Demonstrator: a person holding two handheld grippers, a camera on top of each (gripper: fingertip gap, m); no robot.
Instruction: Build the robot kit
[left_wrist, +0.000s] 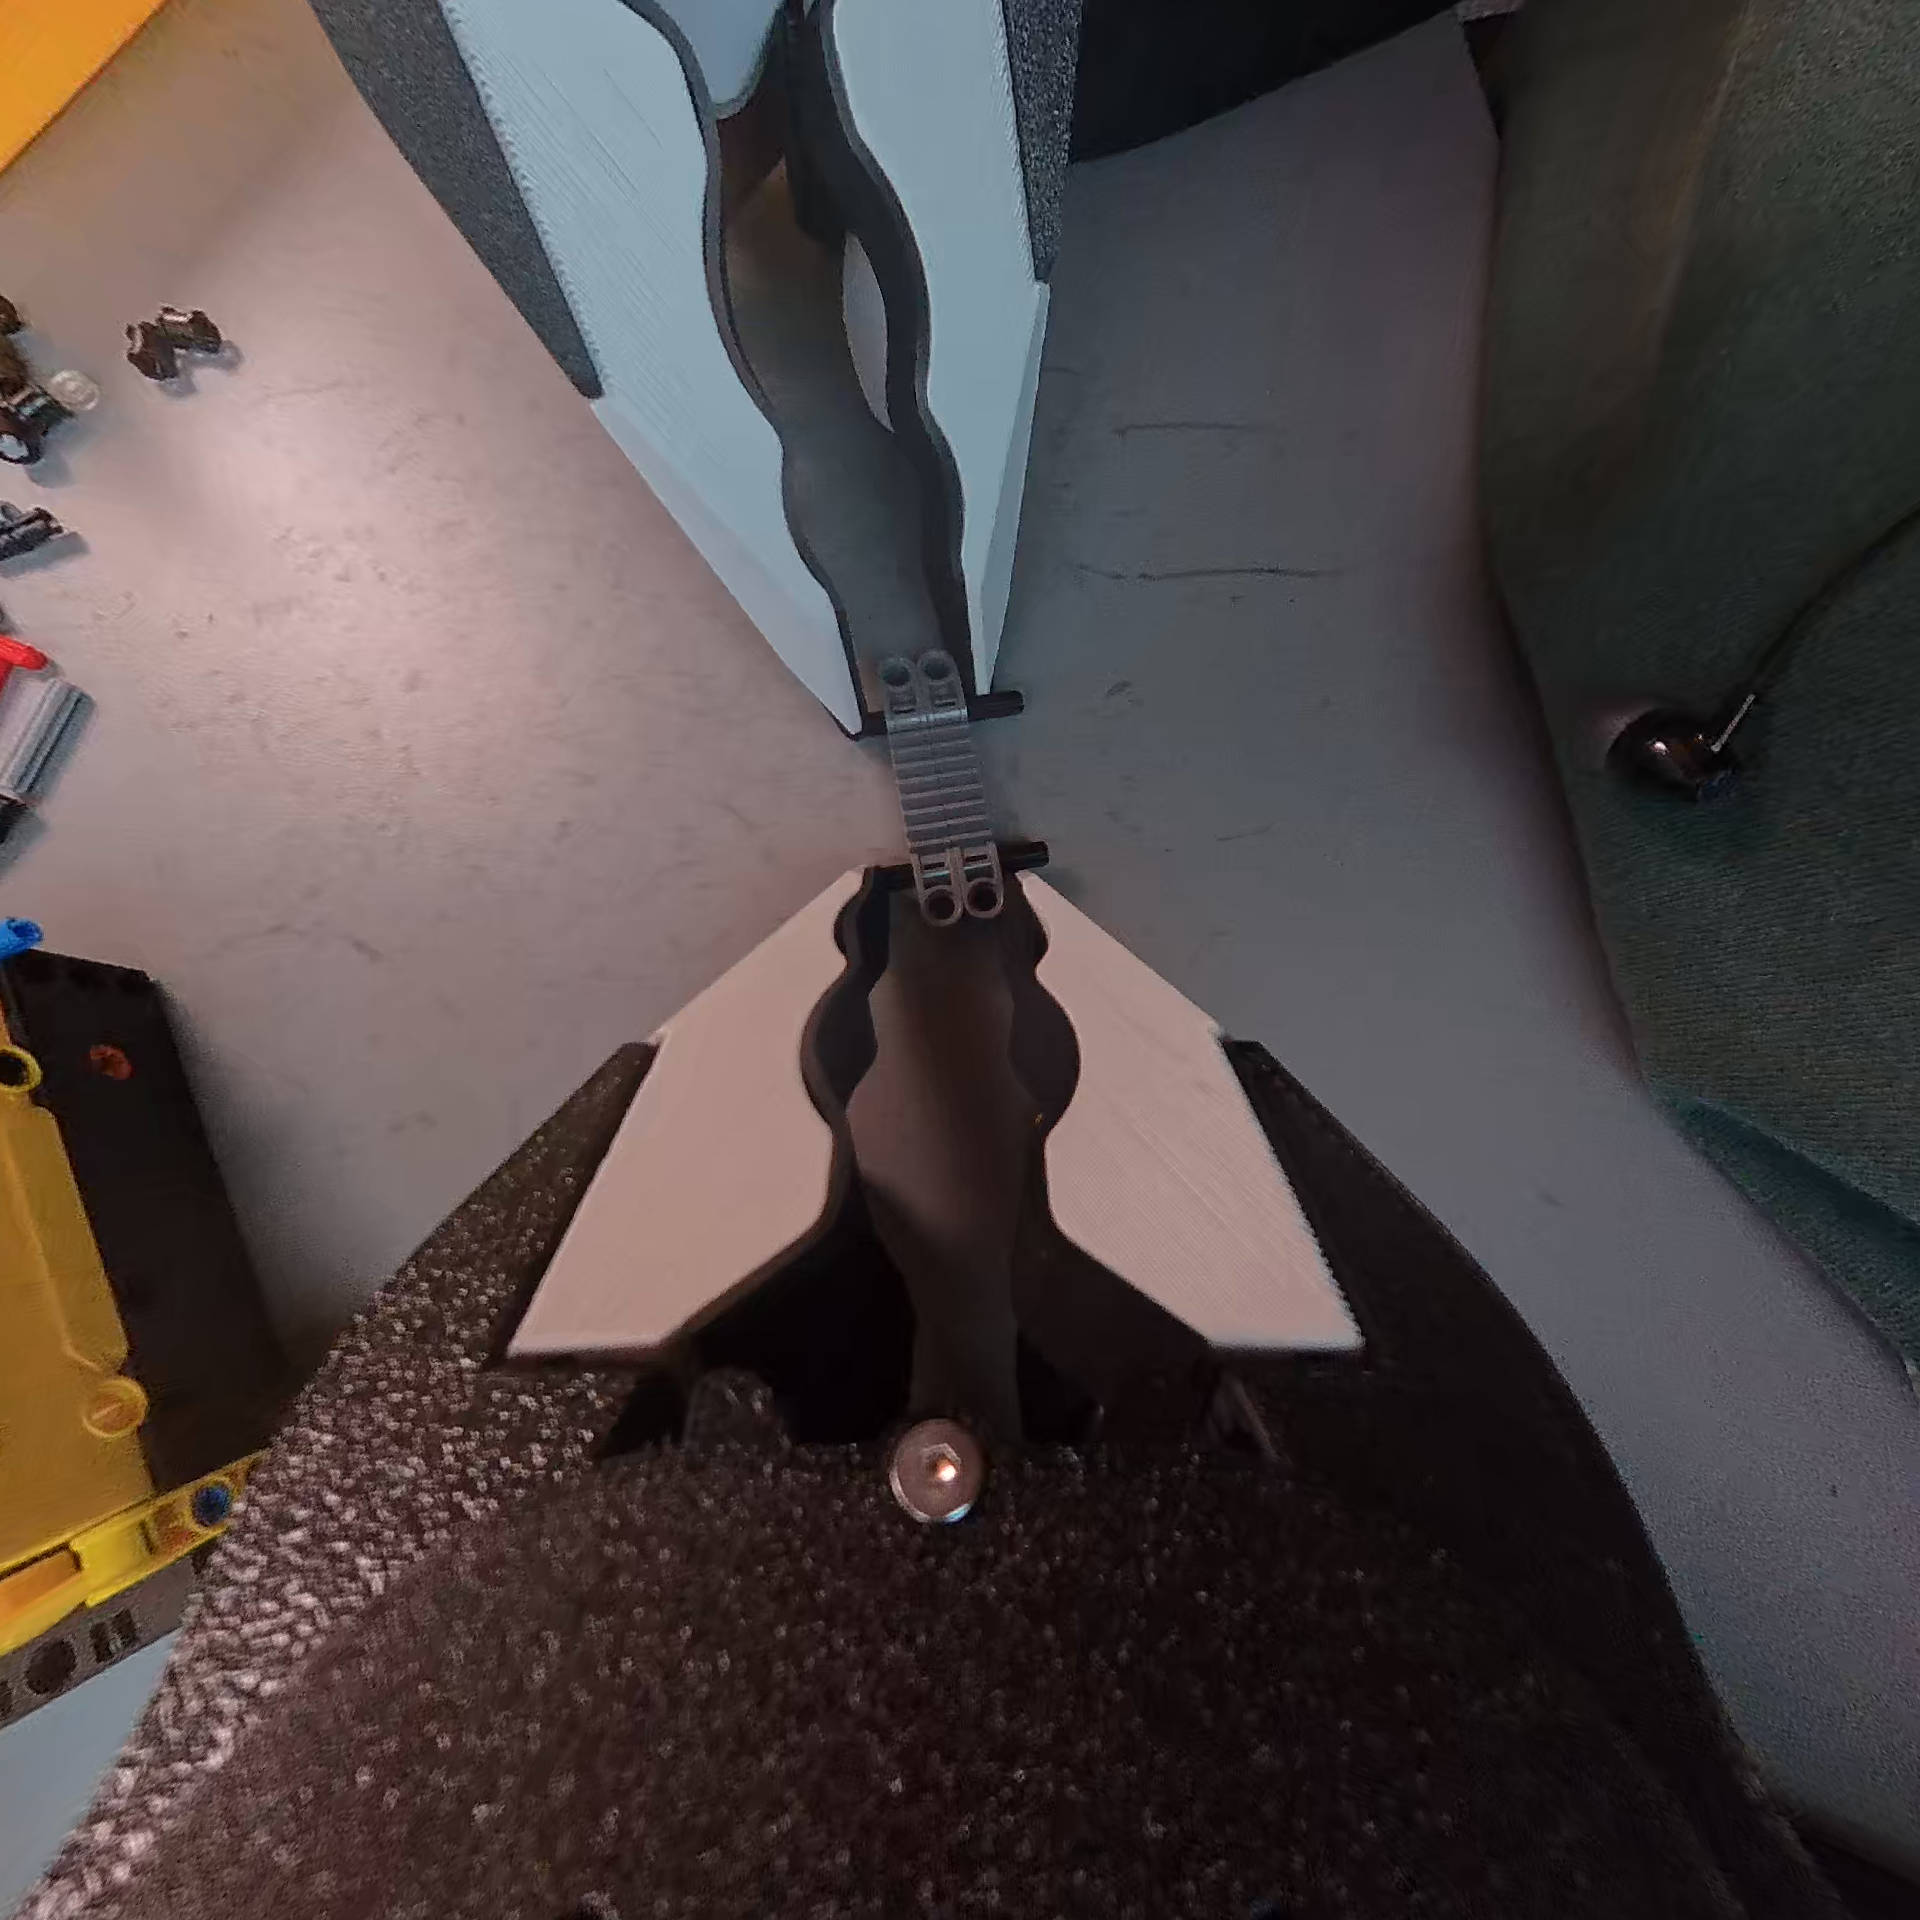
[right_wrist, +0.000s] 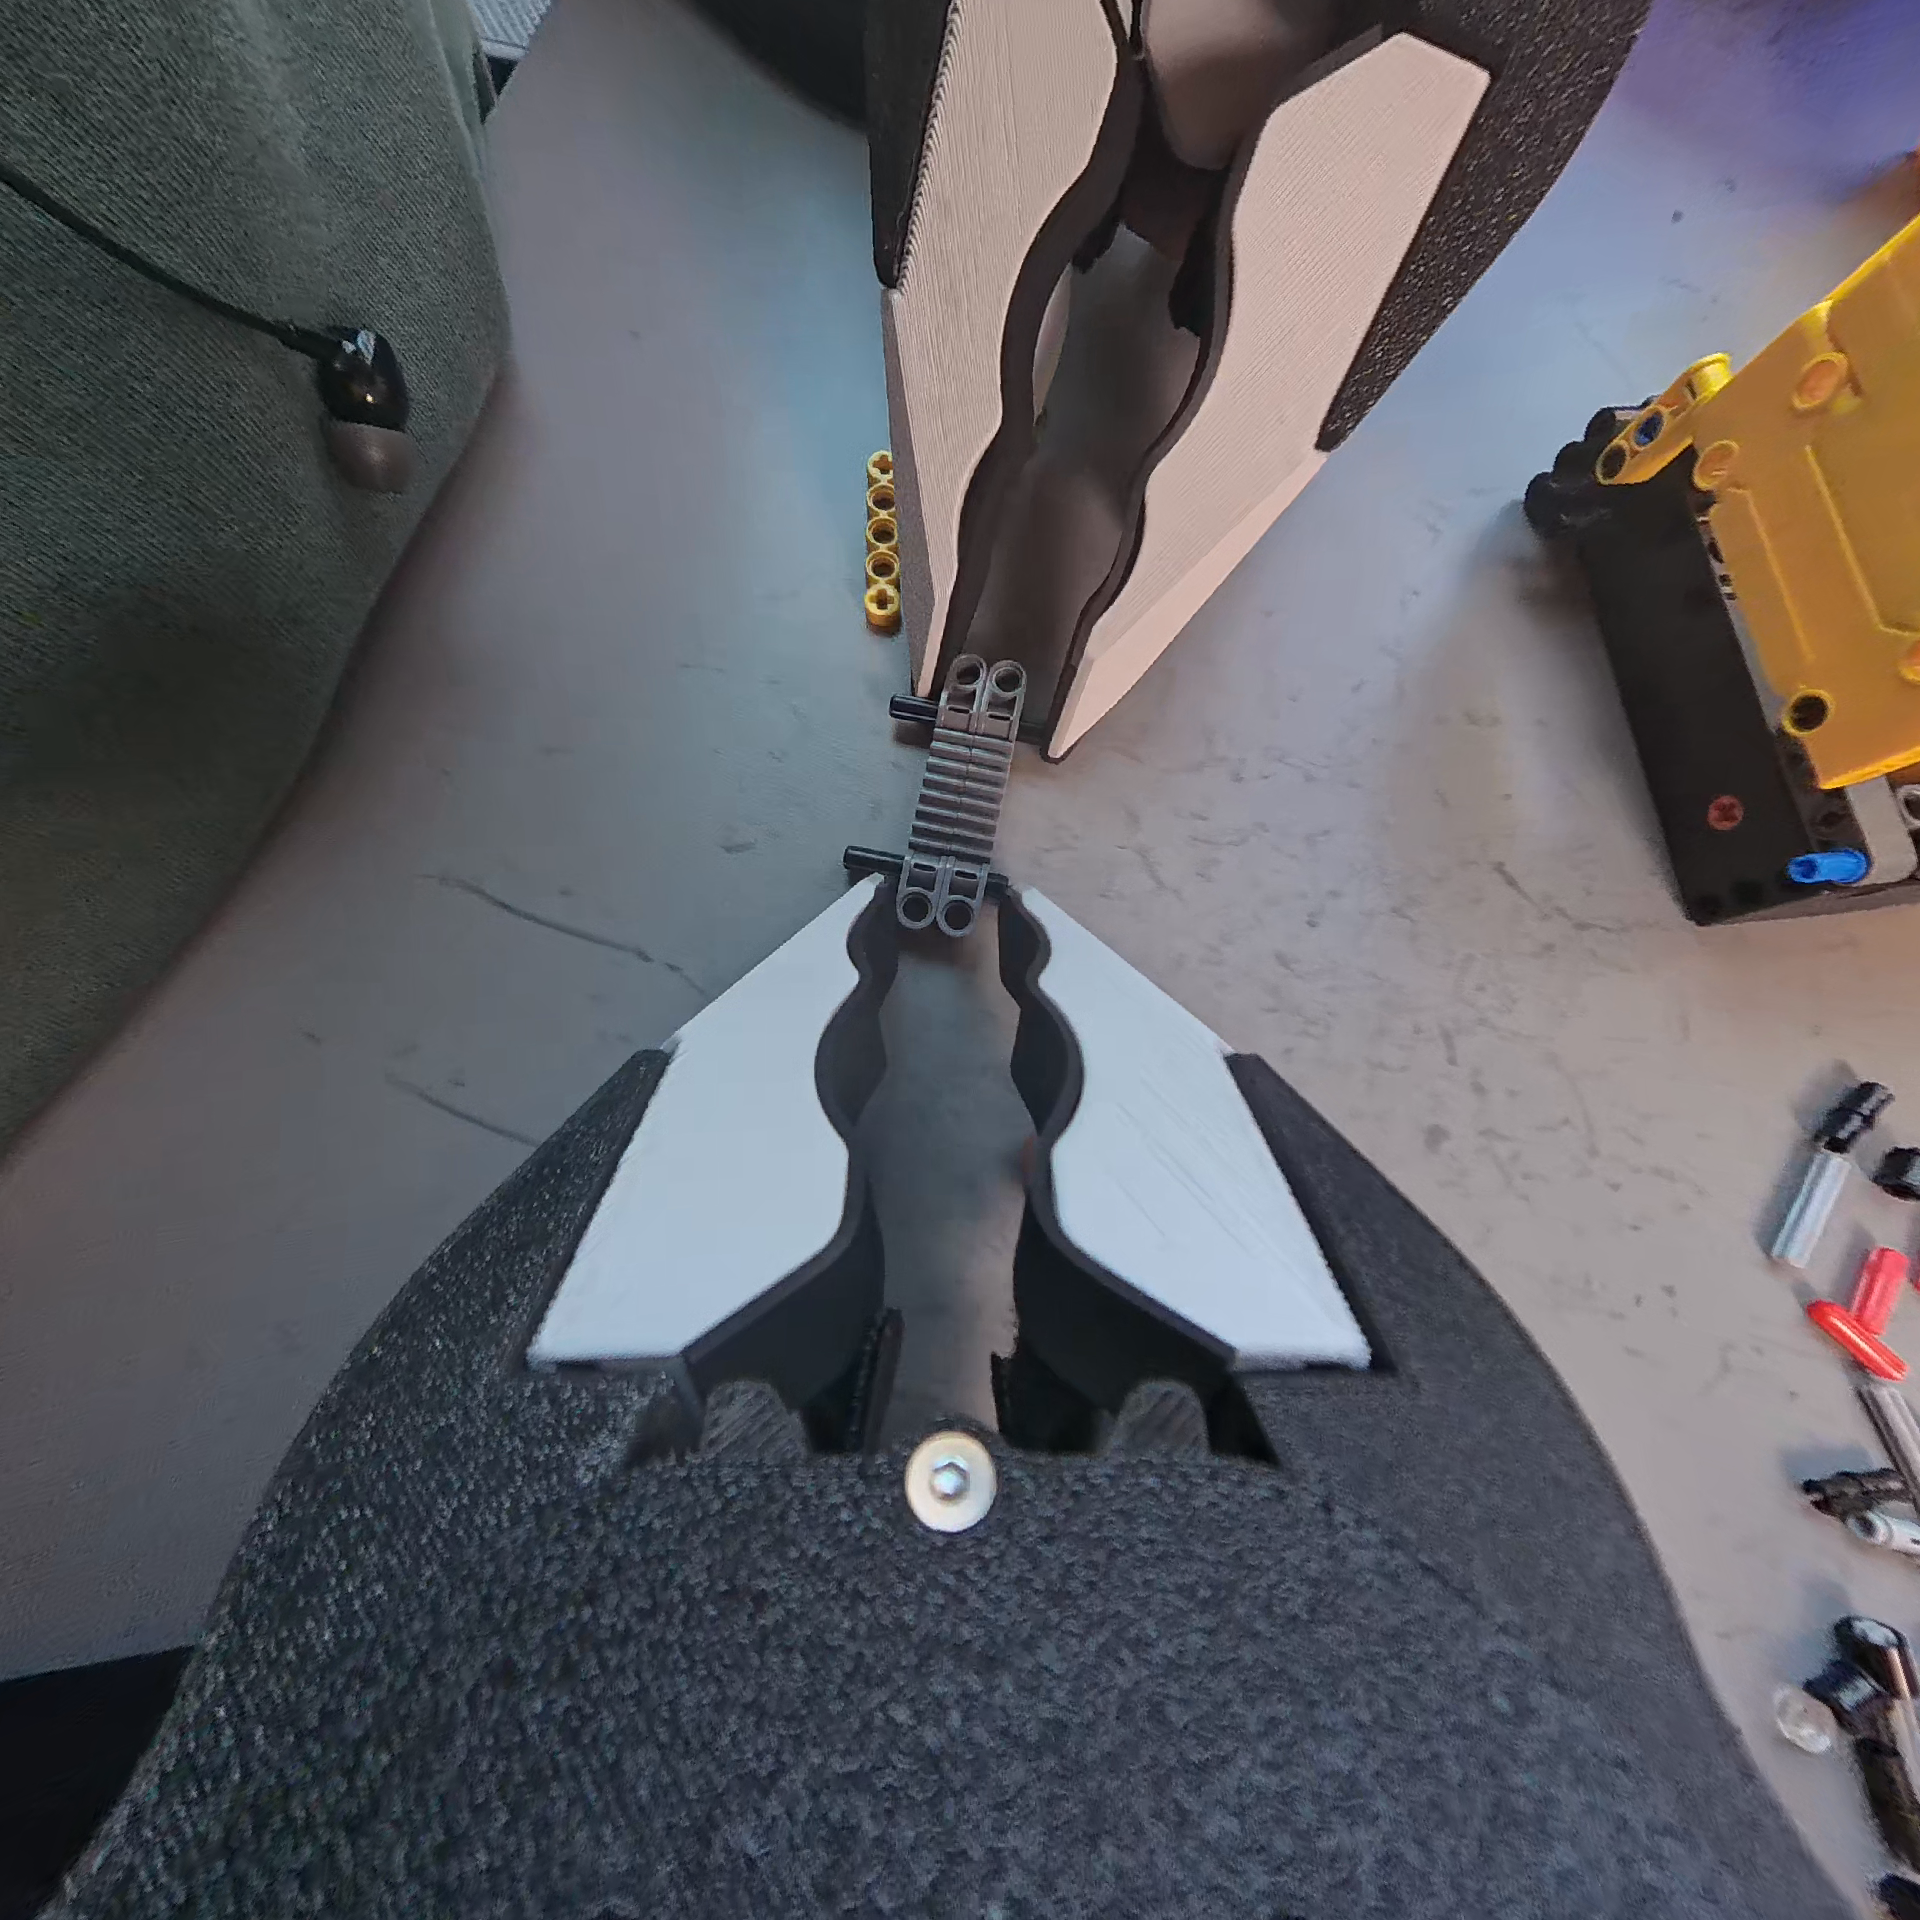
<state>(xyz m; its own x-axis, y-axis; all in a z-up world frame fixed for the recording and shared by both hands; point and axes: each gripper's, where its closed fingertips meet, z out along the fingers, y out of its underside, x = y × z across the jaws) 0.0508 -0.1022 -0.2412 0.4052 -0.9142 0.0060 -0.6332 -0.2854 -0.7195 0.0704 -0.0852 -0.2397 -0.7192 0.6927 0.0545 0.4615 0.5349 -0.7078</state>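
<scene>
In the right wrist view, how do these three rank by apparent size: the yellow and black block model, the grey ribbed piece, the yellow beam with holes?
Largest to smallest:
1. yellow and black block model
2. grey ribbed piece, held at both ends by the right gripper and left gripper
3. yellow beam with holes, partly hidden, so unsure against the ribbed piece.

- In the left wrist view, the left gripper (left_wrist: 951, 896) enters from 6 o'clock and the right gripper (left_wrist: 928, 686) from 12 o'clock, tip to tip above the table (left_wrist: 1247, 644).
- The ribbed piece (left_wrist: 938, 781) spans between them, 1 end in each gripper's tips.
- The block assembly (left_wrist: 94, 1299) sits at 8 o'clock; loose small parts (left_wrist: 171, 343) at 10 o'clock.
- In the right wrist view, a holed beam (right_wrist: 882, 540) lies on the table just at 9 o'clock of the left gripper.
</scene>
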